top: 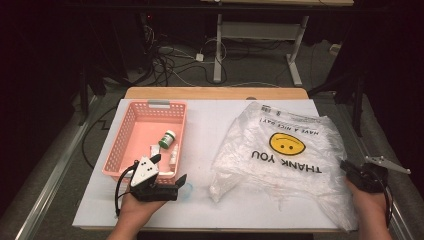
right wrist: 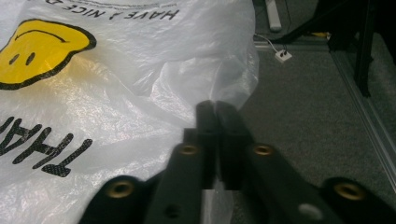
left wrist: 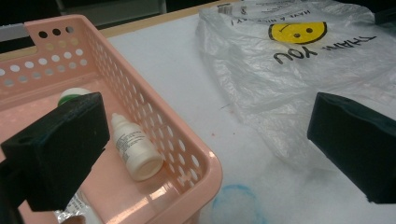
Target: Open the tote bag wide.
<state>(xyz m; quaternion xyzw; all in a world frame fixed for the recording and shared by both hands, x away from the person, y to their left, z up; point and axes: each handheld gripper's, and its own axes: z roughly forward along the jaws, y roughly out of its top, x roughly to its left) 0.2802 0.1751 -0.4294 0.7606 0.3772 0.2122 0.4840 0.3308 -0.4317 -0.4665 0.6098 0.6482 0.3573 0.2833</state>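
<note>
A clear plastic bag [top: 280,150] printed with a yellow smiley and "THANK YOU" lies spread over the right half of the white table. My right gripper [top: 346,166] sits at the bag's right edge. In the right gripper view its jaws [right wrist: 217,109] stand pressed together, and a fold of the bag [right wrist: 140,93] rises to their tips. My left gripper [top: 170,170] is open at the near right corner of the pink basket [top: 116,150]. One of its jaws hangs inside the basket [left wrist: 187,154] and the other over the table beside the bag [left wrist: 289,70].
In the basket lie a green-capped bottle [top: 168,138], a small white dropper bottle [left wrist: 135,149] on its side and a crinkled packet [left wrist: 77,210]. A faint blue ring [left wrist: 236,205] marks the table by the basket corner. Past the table's right edge is grey floor [right wrist: 317,93].
</note>
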